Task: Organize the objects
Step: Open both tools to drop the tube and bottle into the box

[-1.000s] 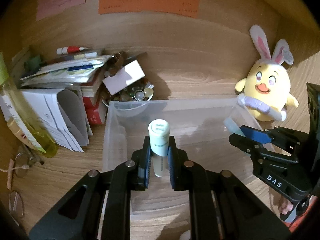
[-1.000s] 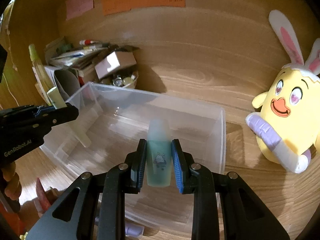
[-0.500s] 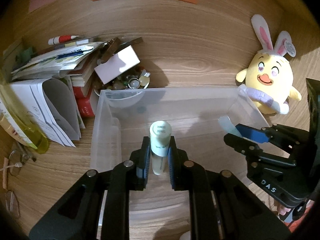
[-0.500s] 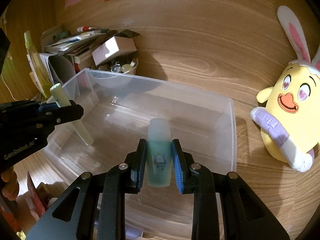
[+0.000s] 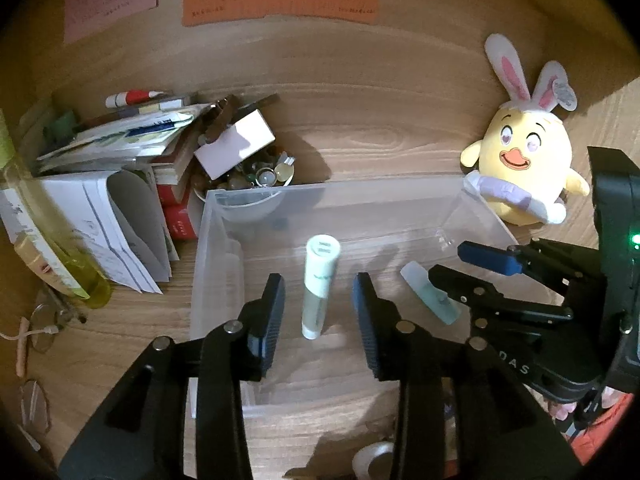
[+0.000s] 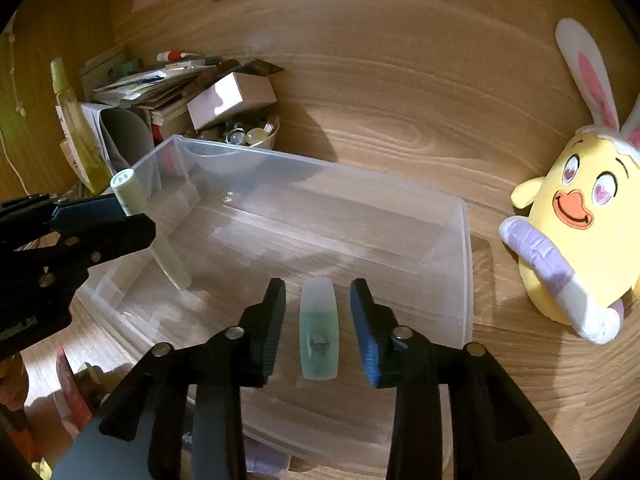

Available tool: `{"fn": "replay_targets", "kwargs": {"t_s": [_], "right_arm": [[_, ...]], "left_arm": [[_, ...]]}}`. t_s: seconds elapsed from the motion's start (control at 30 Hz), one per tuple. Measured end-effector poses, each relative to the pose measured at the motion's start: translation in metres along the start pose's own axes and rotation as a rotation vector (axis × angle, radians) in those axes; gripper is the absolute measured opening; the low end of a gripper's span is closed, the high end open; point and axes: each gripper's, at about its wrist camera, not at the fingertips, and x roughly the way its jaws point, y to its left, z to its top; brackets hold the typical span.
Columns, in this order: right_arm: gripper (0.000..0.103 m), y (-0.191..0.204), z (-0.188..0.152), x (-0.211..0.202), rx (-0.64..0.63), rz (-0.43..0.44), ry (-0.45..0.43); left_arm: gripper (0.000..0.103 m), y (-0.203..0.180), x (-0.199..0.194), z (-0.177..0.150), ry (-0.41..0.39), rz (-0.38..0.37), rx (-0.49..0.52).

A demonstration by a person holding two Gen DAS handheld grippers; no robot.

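Jaws of both grippers are parting, each with a container standing free between its pads, no pad pressing. Left gripper point(image 5: 318, 308): black two-finger tool with blue ribbed pads, spread above the clear plastic storage bin point(image 5: 208, 248). Between its fingers is the slim pale-green tube with white round cap point(image 5: 318, 288), cap tilted away toward the far wall, clear gap on both sides. The right wrist view shows the same tube point(image 6: 160, 240) leaning, lower end on the bin floor near the left wall, partly crossed by the left tool.

Right gripper point(image 6: 318, 320): same build, fingers spread over the near right part of the bin point(image 6: 464, 264). Between them is the small flat teal bottle with frosted translucent cap point(image 6: 318, 332), cap pointing away, a gap on each side. Cannot tell whether it lies flat on the bin floor. In the left wrist view the bottle point(image 5: 430, 296) shows tilted, partly hidden behind the right gripper point(image 5: 476, 268).

Surroundings: wooden desk point(image 5: 380, 128); yellow plush chick with white-and-pink rabbit ears point(image 5: 524, 168) just beside the bin's far right corner; stack of papers and books point(image 5: 120, 168) left of the bin; small white cardboard box point(image 5: 236, 146) atop a bowl of trinkets; yellow-green bottle point(image 5: 52, 240) at far left
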Motion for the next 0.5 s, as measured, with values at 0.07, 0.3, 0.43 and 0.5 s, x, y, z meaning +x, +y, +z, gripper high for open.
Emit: {"fn": "replay_targets", "kwargs": {"t_s": [0.07,0.3,0.43,0.5], "right_arm": [[0.036,0.001,0.001,-0.005,-0.002,-0.003,-0.014],[0.064,0.005,0.003,-0.033,-0.013,-0.031,-0.083],[0.079,0.006,0.000,-0.050,-0.018,-0.048,-0.120],[0.081,0.006,-0.003,-0.057,-0.019,-0.047,-0.131]], "left_arm": [[0.047,0.000,-0.007,-0.001,-0.012,0.002,0.000],[0.063,-0.002,-0.033,-0.005,-0.058,0.012,0.001],[0.076,-0.001,-0.049,-0.009,-0.084,0.015,-0.008],[0.080,-0.001,-0.057,-0.012,-0.094,0.019,-0.009]]}}
